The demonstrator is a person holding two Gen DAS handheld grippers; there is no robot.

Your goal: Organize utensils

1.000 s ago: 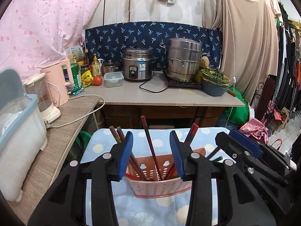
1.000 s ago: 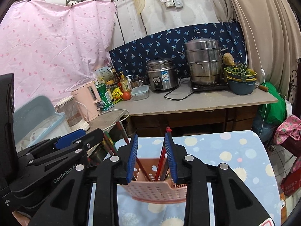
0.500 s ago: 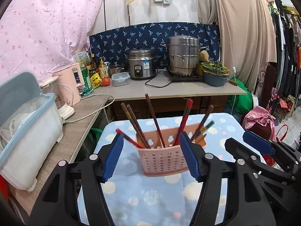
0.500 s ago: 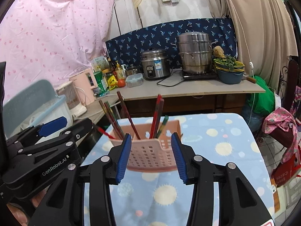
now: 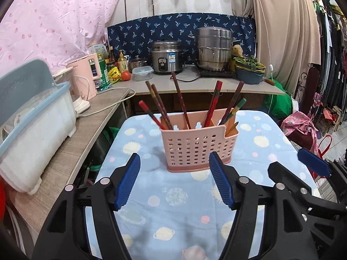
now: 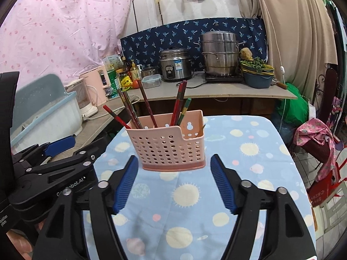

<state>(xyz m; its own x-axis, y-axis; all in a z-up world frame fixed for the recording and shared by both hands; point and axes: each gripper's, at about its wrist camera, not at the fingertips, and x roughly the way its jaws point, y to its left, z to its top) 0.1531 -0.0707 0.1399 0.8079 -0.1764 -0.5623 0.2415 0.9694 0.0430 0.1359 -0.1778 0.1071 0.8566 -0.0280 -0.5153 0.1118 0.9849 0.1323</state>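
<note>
Step in hand, as judged: sorting looks finished or paused. Chopsticks are standing in the holder, which is sitting on the cloth, apart from both tools. Left gripper and right gripper are hovering short of it, jaws wide, holding nothing. Next move likely needs only a check for strays; none showing. Holder: pink perforated plastic, partitioned. Chopsticks: thin lacquered rods, leaning. Cloth: soft, planet print.

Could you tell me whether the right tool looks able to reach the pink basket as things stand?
Probably yes: the right tool is open, empty and faces the basket, with only bare cloth between.
</note>
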